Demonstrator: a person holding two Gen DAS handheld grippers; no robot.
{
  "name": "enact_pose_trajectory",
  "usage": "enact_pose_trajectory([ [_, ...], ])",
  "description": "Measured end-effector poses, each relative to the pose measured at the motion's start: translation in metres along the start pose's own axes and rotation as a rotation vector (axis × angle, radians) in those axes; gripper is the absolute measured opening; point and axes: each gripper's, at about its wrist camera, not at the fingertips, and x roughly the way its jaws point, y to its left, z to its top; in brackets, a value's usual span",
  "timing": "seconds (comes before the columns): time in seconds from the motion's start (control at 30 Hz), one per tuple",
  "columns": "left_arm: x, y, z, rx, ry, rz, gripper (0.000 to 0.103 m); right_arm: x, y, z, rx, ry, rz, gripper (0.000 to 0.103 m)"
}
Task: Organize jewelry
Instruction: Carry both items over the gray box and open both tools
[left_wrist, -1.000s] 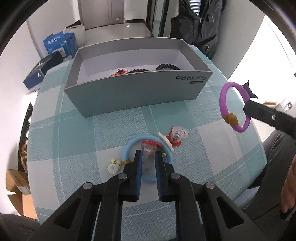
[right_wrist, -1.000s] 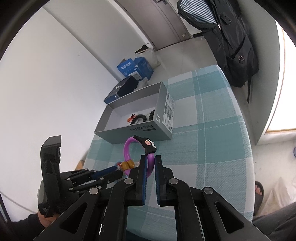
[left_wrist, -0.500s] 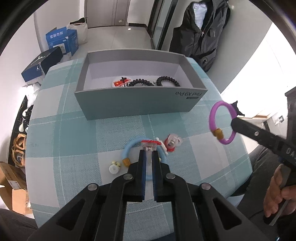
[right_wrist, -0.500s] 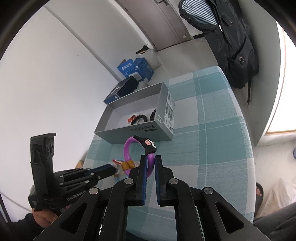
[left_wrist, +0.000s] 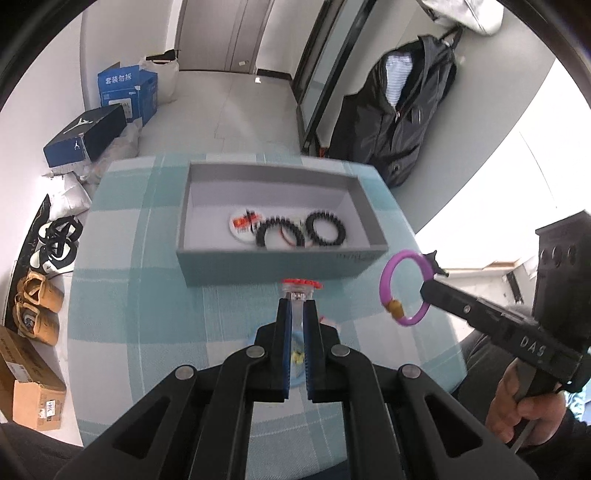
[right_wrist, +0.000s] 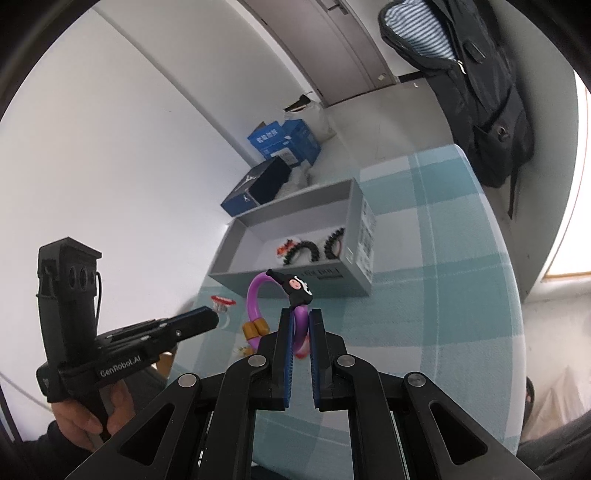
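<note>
My left gripper (left_wrist: 296, 302) is shut on a clear clip with a red frilled top (left_wrist: 301, 285), held in the air in front of the grey box (left_wrist: 273, 264). It shows in the right wrist view too (right_wrist: 222, 302). My right gripper (right_wrist: 300, 312) is shut on a purple ring bracelet with a black cartoon charm (right_wrist: 258, 295), held above the table; it also shows in the left wrist view (left_wrist: 404, 291). The grey box (right_wrist: 295, 280) holds two black coil hair ties (left_wrist: 325, 232) and a red and white piece (left_wrist: 242, 223).
The table has a teal and white check cloth (left_wrist: 147, 314). Small items lie on it under my left gripper, partly hidden (left_wrist: 297, 356). A black backpack (left_wrist: 402, 110) hangs beyond the table. Boxes (left_wrist: 125, 92) and shoes (left_wrist: 37, 302) lie on the floor at left.
My left gripper has risen off the table with the red-topped clip; the blue ring stayed below. The right gripper with the purple bracelet has moved closer to the box.
</note>
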Motion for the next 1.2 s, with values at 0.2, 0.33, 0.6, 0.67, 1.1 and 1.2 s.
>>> enact_pose_trajectory([
  [0.2, -0.005, 0.003, 0.023, -0.022, -0.025, -0.021, 0.002, 0.005, 0.006, 0.022, -0.003, -0.002, 0.0, 0.007],
  [0.33, -0.003, 0.007, 0.037, -0.031, -0.038, -0.032, 0.002, 0.012, 0.015, 0.039, -0.02, -0.001, 0.001, 0.007],
  [0.6, 0.007, 0.017, 0.057, -0.051, -0.028, -0.046, 0.002, 0.034, 0.023, 0.067, -0.048, 0.022, -0.01, 0.007],
  [0.67, 0.01, 0.018, 0.06, -0.058, -0.019, -0.05, 0.002, 0.04, 0.021, 0.073, -0.048, 0.028, -0.014, 0.007],
  [1.1, 0.033, 0.02, 0.075, -0.063, 0.029, -0.063, 0.002, 0.068, 0.012, 0.09, -0.044, 0.073, -0.028, 0.007],
  [1.2, 0.036, 0.021, 0.075, -0.063, 0.037, -0.065, 0.002, 0.071, 0.011, 0.09, -0.043, 0.083, -0.034, 0.007],
])
